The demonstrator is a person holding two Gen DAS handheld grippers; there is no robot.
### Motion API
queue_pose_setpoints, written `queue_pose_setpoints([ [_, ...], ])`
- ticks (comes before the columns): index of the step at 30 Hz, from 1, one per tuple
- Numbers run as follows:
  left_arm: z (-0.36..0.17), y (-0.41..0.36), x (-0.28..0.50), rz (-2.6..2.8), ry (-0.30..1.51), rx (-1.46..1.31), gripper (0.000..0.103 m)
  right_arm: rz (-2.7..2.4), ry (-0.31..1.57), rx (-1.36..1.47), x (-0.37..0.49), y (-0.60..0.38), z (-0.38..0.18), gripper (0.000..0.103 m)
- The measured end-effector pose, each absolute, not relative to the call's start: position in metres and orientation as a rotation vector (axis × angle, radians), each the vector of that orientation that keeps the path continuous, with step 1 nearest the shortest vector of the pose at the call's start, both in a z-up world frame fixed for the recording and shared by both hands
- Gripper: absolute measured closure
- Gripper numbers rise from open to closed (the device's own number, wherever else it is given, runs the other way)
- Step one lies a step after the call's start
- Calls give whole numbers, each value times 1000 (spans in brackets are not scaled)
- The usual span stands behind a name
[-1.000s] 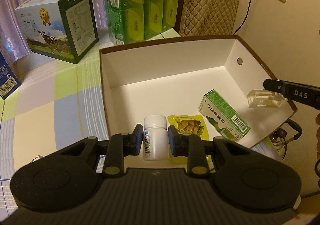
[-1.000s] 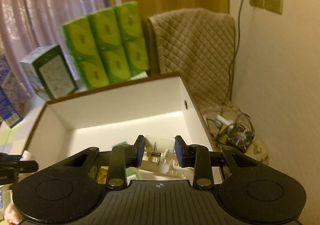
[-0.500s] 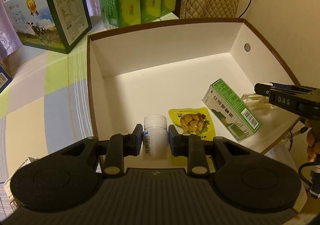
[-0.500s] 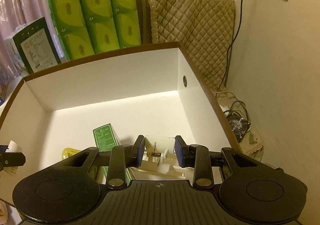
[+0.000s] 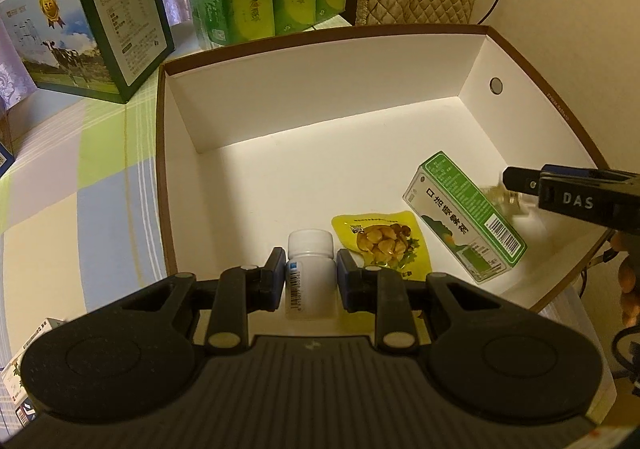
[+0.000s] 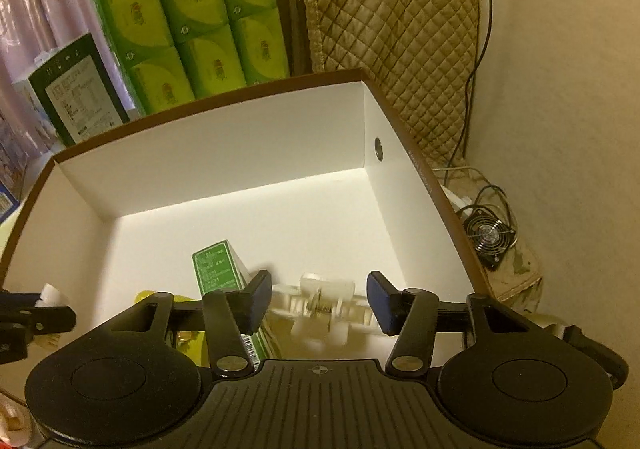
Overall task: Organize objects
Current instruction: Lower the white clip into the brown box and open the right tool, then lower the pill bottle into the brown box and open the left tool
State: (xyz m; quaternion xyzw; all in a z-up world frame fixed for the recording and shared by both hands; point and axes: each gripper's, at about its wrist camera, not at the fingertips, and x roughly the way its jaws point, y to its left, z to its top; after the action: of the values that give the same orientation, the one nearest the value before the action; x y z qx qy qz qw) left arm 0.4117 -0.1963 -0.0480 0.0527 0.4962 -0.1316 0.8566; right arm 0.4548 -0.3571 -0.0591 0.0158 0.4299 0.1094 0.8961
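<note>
Inside the box [image 5: 320, 97] on the worktop [image 5: 80, 177] lie one green carton [image 5: 464, 217], one yellow pouch [image 5: 380, 241] and one clear clip [image 6: 324, 305]. Left gripper [image 5: 310, 275]: jaws closed on one white bottle [image 5: 310, 269], held upright over the box's near edge; its label shows a barcode. Right gripper [image 6: 318, 299]: jaws wide, with the blurred clip between them, touching neither; "DAS" is printed on one finger. Carton text is Chinese, with a barcode. Behind the box stand six green tissue packs [image 6: 192, 21] and one milk carton [image 5: 88, 29].
</note>
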Motion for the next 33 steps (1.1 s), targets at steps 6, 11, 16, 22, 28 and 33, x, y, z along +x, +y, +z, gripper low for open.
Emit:
queue_pose_setpoints([
  [6, -50, -198, 412, -282, 1049, 118, 80, 240, 879, 54, 451, -361, -54, 51],
  [11, -50, -198, 412, -280, 1049, 124, 72, 248, 871, 69, 448, -364, -50, 50],
  [16, -48, -200, 411, -284, 1043, 125, 65, 257, 865, 81, 446, -366, -46, 50],
  [22, -44, -200, 407, -288, 1036, 116, 64, 275, 855, 90, 440, -367, -40, 49],
  [28, -33, -199, 397, -301, 1013, 95, 64, 300, 844, 93, 431, -367, -33, 49],
  [33, -18, -196, 385, -309, 984, 70, 64, 325, 824, 101, 420, -367, -23, 48],
])
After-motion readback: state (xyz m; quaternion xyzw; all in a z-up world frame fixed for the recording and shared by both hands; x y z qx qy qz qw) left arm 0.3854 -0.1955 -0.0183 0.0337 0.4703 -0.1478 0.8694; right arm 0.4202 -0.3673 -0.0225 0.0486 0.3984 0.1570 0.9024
